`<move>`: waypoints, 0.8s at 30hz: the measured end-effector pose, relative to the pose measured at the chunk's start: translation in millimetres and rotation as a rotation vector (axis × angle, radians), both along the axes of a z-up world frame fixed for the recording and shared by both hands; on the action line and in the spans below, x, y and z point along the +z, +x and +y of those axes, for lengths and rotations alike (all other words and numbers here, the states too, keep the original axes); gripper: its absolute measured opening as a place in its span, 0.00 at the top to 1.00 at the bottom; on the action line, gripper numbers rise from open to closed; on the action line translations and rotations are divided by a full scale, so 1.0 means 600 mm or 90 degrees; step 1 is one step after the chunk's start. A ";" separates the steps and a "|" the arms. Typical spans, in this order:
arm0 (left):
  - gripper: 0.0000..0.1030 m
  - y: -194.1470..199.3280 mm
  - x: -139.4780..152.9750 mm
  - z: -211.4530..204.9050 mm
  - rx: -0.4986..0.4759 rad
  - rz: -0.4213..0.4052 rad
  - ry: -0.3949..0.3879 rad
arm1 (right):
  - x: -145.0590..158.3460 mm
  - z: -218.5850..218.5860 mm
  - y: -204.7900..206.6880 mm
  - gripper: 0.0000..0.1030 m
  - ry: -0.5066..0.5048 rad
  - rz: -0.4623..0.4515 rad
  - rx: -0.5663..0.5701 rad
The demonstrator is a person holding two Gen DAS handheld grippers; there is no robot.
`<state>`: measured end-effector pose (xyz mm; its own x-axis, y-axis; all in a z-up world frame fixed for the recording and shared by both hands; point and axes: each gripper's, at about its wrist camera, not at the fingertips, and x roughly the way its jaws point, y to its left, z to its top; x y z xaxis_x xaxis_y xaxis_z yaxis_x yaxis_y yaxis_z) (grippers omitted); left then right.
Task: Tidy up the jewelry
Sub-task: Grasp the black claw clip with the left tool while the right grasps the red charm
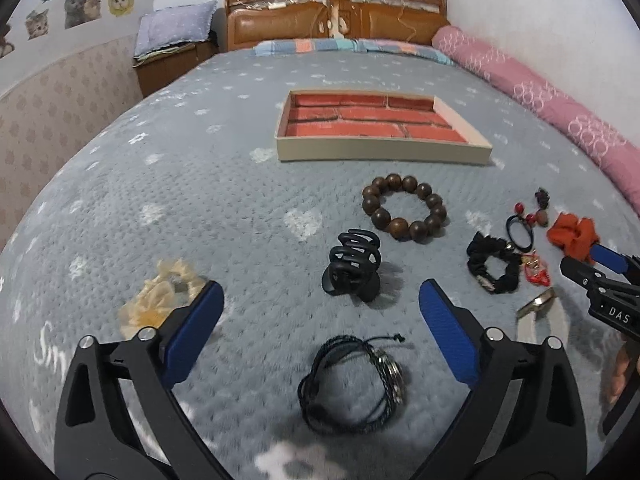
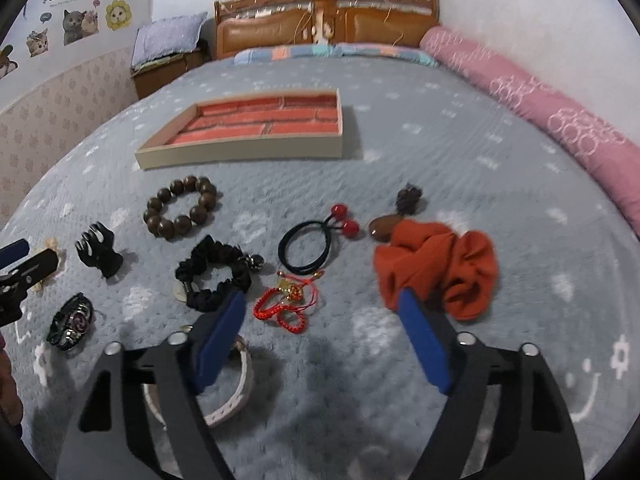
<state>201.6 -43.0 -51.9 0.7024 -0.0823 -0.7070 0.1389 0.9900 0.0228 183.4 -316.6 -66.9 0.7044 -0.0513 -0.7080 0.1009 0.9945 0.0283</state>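
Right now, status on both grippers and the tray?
Left gripper open, over the black bracelet. Right gripper open, by the orange scrunchie. Tray empty. Nothing in the way.

The left gripper (image 1: 320,312) hovers low over the bedspread (image 1: 200,200) with its blue-padded fingers (image 1: 192,332) spread wide and nothing between them. The right gripper (image 2: 322,318) hangs likewise, its fingers (image 2: 424,344) wide apart, one pad tip against an orange scrunchie (image 2: 440,264).

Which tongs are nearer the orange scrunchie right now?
Right. The right tongs are open with one fingertip at the orange scrunchie's near edge. The left tongs are open well off to its left, around the black claw clip.
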 end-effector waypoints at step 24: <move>0.28 0.086 -0.059 -0.030 -0.061 0.087 -0.003 | -0.054 0.000 0.079 0.51 0.045 0.113 0.018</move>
<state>253.5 -60.8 -87.6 0.5888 -0.1488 -0.7945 0.2347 0.9720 -0.0081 230.6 -316.6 -99.4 0.5687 0.0210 -0.8223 0.0817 0.9933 0.0819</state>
